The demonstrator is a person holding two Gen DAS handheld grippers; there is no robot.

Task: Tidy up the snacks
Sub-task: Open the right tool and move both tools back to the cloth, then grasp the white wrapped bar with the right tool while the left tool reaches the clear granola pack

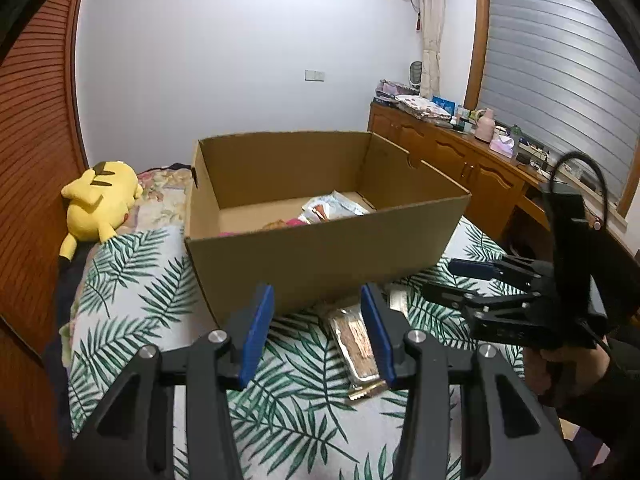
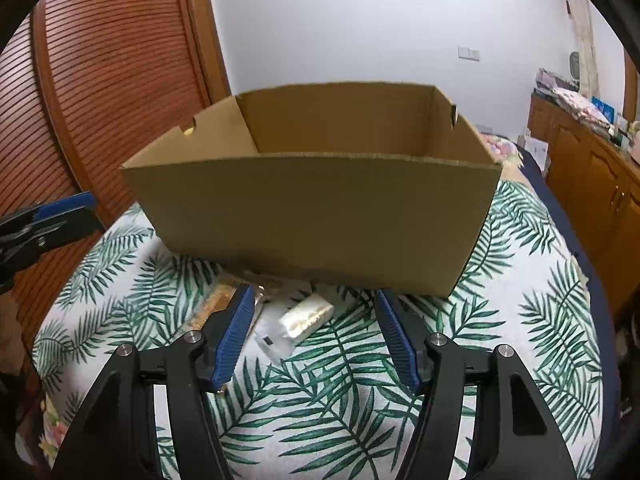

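An open cardboard box (image 1: 320, 248) stands on the leaf-patterned bedspread (image 1: 132, 280), with several snack packets (image 1: 328, 210) lying inside it. In front of the box lies a clear-wrapped brown snack bar (image 1: 354, 344), just under the right pad of my left gripper (image 1: 318, 336), which is open and holds nothing. In the right wrist view a white snack in clear wrap (image 2: 306, 316) rests below my right gripper (image 2: 316, 336), which is open and not touching it. The brown bar (image 2: 212, 308) is partly hidden behind its left finger. The box (image 2: 312, 216) stands just beyond.
A yellow plush toy (image 1: 100, 200) lies at the bed's far left. A louvred wooden wardrobe (image 2: 100, 80) runs along the left. A wooden cabinet (image 1: 480, 152) crowded with small items stands at the right under the window. A hand (image 1: 560, 368) holds the right gripper (image 1: 452, 280).
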